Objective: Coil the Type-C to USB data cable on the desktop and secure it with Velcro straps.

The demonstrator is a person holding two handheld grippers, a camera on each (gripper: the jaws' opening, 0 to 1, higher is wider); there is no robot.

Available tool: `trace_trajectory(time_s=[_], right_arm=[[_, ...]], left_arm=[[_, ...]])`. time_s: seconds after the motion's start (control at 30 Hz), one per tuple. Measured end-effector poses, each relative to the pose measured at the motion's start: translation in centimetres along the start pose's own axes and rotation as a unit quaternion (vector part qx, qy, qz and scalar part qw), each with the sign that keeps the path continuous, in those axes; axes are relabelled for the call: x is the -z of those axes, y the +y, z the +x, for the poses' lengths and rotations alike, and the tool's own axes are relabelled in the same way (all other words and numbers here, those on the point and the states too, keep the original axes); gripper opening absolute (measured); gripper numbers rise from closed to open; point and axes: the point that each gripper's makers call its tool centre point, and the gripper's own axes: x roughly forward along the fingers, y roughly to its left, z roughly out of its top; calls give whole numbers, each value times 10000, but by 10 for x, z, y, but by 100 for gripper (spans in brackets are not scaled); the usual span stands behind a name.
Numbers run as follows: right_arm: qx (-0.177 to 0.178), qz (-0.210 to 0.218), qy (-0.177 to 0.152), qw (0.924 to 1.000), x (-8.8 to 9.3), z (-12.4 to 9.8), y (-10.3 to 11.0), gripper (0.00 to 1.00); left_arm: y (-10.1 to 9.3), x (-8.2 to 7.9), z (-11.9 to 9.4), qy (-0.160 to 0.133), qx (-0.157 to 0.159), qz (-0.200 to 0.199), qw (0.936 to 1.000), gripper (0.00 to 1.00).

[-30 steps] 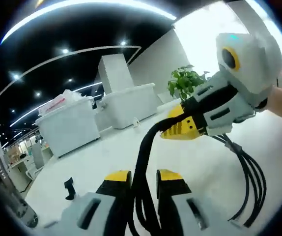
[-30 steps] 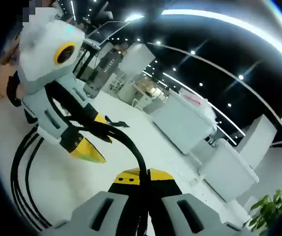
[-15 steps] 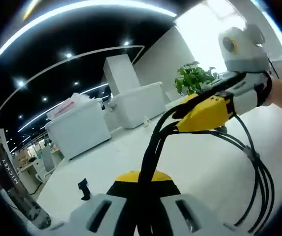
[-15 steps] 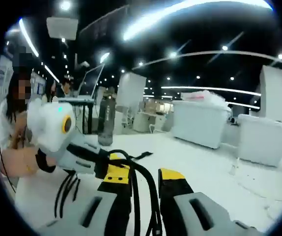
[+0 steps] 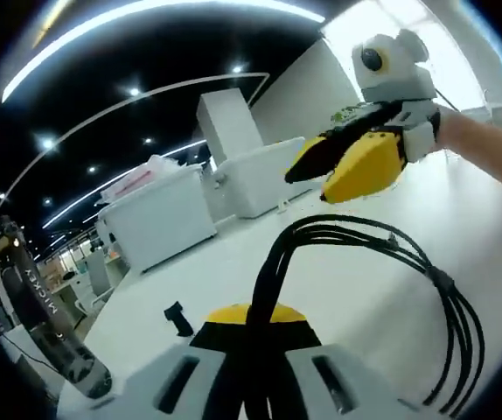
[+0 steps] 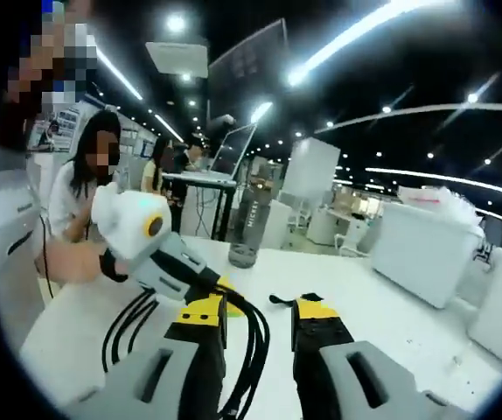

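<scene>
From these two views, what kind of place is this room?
Probably a large open-plan office or lab. Recessed spotlights and a curved light strip cross a dark ceiling, people stand at a raised desk with a laptop, and big white lidded bins sit on the white table.

Clamping the left gripper tight on the cable bundle, jaws pressed together around the black strands. Holding the right gripper spread apart just beside the cable bundle, strands lying against the inner face of one jaw.
</scene>
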Motion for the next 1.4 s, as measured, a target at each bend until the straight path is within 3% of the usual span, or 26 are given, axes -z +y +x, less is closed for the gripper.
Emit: trace_trajectory(time_s=[0.07, 0.13, 0.23, 0.33, 0.4, 0.47, 0.57, 0.67, 0.73, 0.83, 0.87, 0.9, 0.93, 1.0, 1.03, 1.13, 1.17, 1.2, 1.27, 1.4], right_arm=[[241, 112, 26, 9996, 10, -3, -9, 29], [451, 260, -161, 9985, 6, -4, -17, 27], [259, 837, -410, 9953, -2, 1, -12, 23], [228, 707, -187, 9971, 8, 8, -9, 18], [23, 1032, 73, 9946, 21, 9, 3, 18], [-59, 1087, 231, 9938, 32, 10, 11, 18], [-73, 968, 320, 9948, 42, 9, 19, 17], [-174, 960, 287, 9948, 38, 3, 19, 19], [-261, 900, -280, 9952, 13, -4, 13, 26], [-271, 1154, -1326, 9841, -34, -21, -8, 35], [-157, 1188, -1548, 9806, -43, -24, -18, 35], [290, 1202, -1812, 9757, -53, -25, -43, 35], [616, 1088, -1868, 9744, -54, -23, -60, 35], [1148, 465, -1638, 9787, -43, -5, -83, 35], [1201, 151, -1470, 9817, -36, 4, -85, 35], [879, -684, -584, 9921, 8, 58, -72, 35], [705, -978, -208, 9925, 27, 82, -61, 34], [572, -1226, -30, 9908, 38, 98, -52, 32], [293, -1438, 194, 9890, 52, 126, -33, 29], [-8, -1393, 234, 9900, 57, 162, -11, 29]], left_arm=[[-2, -4, 1, -62, -2, 25, 10000, 4], [-5, -4, 3, -63, 8, 115, 9999, 4], [-3, -5, 3, -87, 6, 196, 9998, 4], [1, -5, 2, -104, -16, 209, 9997, 4], [5, -3, 2, -95, -67, 243, 9996, 4], [8, -6, 1, -172, -86, 165, 9997, 4], [6, 0, 2, -25, -41, 295, 9996, 4], [2, 3, 2, 41, 40, 286, 9996, 4], [-1, 4, 2, 63, 80, 190, 9998, 4], [-5, 10, -1, 209, 76, 66, 9997, 4], [-5, 11, -2, 228, 69, 44, 9997, 4], [0, 14, -6, 252, 78, 63, 9996, 4], [3, 13, -9, 259, 78, 81, 9996, 4], [13, 12, -17, 259, -15, 86, 9996, 4], [15, 12, -25, 251, -73, 71, 9996, 4], [24, 15, -42, 248, -187, -13, 9995, 4], [30, 17, -49, 255, -284, -42, 9993, 4], [34, 20, -54, 274, -361, -69, 9989, 4], [41, 27, -61, 340, -472, -101, 9983, 4], [49, 39, -69, 441, -566, -321, 9969, 4]])
